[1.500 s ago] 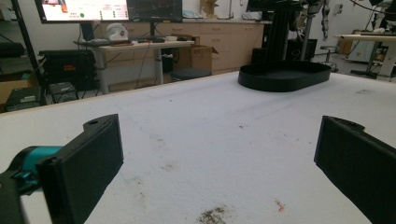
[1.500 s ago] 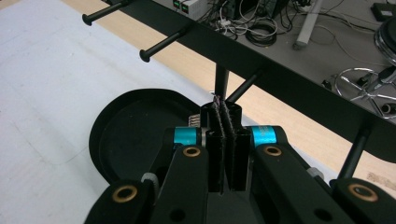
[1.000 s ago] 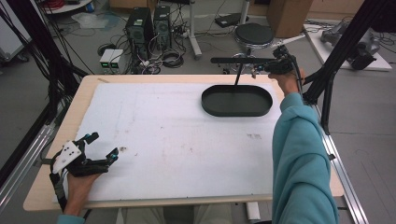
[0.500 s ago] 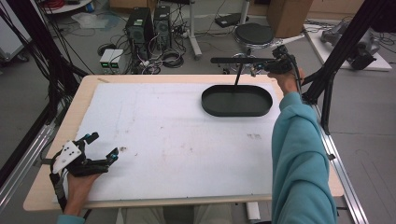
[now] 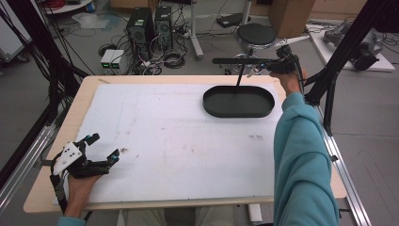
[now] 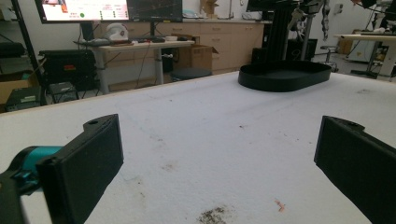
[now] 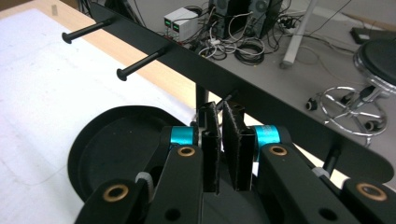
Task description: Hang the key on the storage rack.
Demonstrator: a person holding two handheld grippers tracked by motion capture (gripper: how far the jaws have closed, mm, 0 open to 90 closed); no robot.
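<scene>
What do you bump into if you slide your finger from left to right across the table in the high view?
Left hand-held gripper with black jaws → bare white foam table top → black oval tray → right hand-held gripper at the black bar stand, with the teal sleeve below it.

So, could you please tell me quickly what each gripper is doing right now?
Left gripper: open, holding nothing, low over the table.
Right gripper: fingers nearly shut on the black rack bar.
</scene>
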